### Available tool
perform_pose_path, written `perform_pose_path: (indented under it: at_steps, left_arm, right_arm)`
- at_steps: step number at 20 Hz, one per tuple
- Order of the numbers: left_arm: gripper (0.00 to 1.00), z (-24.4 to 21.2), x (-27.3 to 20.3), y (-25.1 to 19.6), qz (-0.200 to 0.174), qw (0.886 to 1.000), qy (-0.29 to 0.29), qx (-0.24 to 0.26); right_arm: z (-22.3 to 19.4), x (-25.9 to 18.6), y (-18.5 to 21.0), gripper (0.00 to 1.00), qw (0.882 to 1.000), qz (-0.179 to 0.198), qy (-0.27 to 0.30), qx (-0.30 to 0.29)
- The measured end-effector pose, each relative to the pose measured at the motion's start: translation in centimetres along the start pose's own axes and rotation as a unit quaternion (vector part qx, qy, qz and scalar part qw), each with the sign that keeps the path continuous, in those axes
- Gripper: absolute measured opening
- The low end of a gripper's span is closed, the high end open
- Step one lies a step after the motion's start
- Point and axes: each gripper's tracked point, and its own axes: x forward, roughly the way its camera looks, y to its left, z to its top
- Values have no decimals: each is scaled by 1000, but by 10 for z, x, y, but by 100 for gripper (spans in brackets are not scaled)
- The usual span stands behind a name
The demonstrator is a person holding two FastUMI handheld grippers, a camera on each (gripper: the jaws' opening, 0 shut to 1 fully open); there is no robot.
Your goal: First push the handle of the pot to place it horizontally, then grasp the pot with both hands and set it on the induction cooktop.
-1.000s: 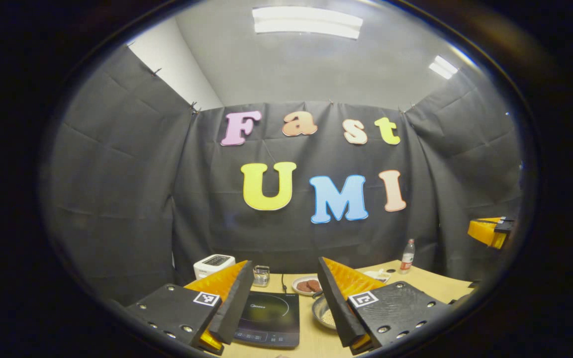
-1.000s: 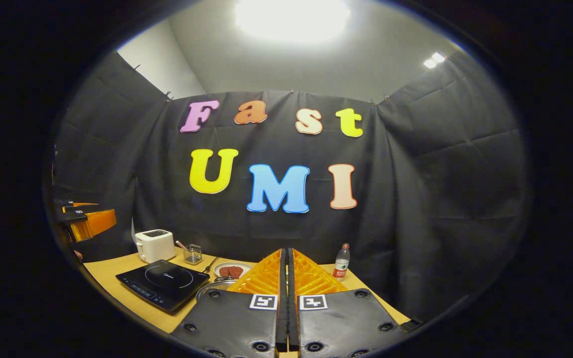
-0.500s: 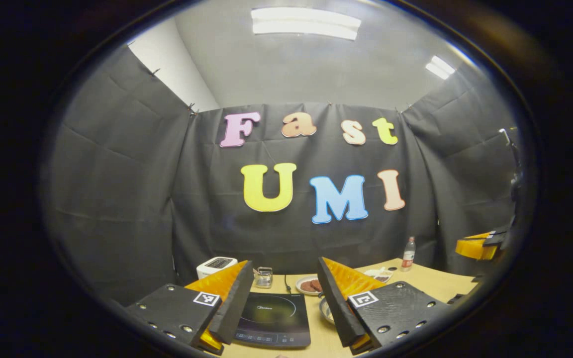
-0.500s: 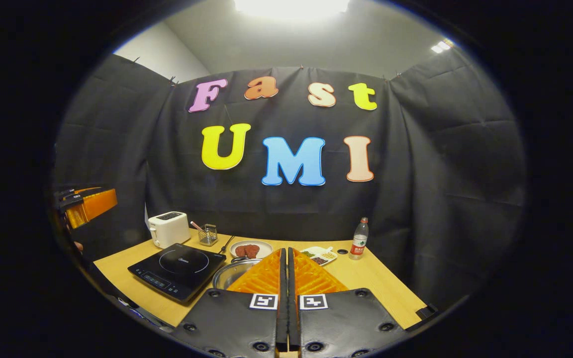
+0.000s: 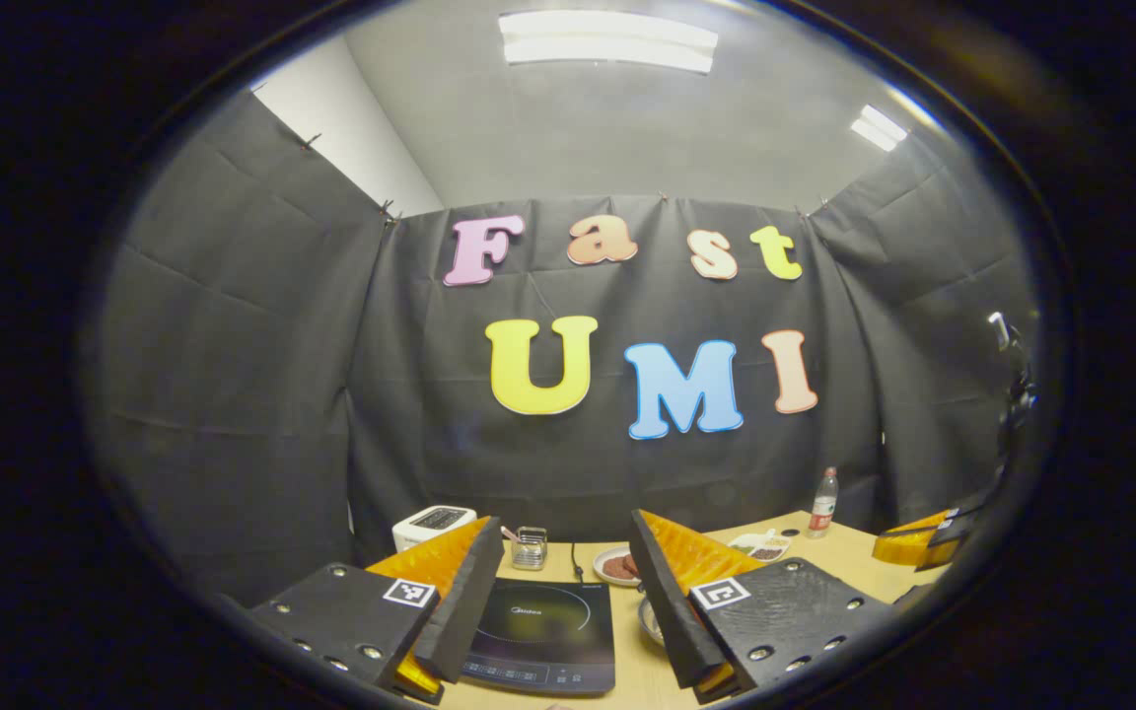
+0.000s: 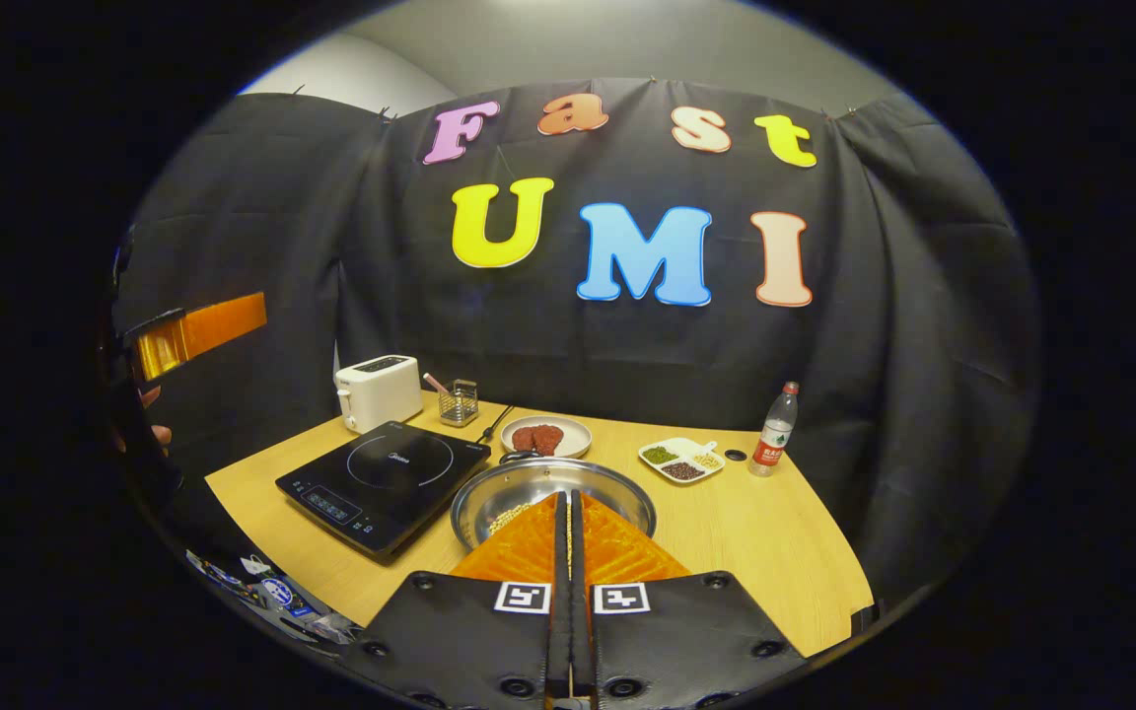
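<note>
On the pale wooden tabletop [image 6: 745, 532], the round stainless-steel pot [image 6: 538, 488] is seen just right of the flat black induction cooktop [image 6: 386, 478], not on it; pale grains lie in its bottom. Its dark handle [image 6: 517, 456] points away toward the back wall, near a round white plate of reddish-brown patties [image 6: 545, 436].

In the right gripper view, the right gripper [image 6: 569, 513] is held above the pot's near rim with its fingers pressed together, nothing between them. The left gripper [image 5: 558, 557] is held above the tabletop in the left gripper view, its fingers spread wide and empty, the cooktop [image 5: 543, 631] framed between them.

Farther back are set a white toaster [image 6: 378, 391], a small wire holder [image 6: 459, 401], a white divided dish of beans [image 6: 681, 460] and a clear plastic bottle with a red label [image 6: 775, 444].
</note>
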Motion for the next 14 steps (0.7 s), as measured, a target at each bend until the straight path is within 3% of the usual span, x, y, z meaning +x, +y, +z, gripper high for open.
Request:
perform_pose_path:
  at_steps: [6, 14]
  left_arm:
    - [78, -7, 17, -13, 22, 1000, 8, 4]
    - [78, -16, 24, -5, 62, 998, 25, 18]
  right_arm:
    - [-36, 27, 2, 2, 997, 54, 55, -22]
    - [-84, 52, 12, 2, 984, 115, 131, -31]
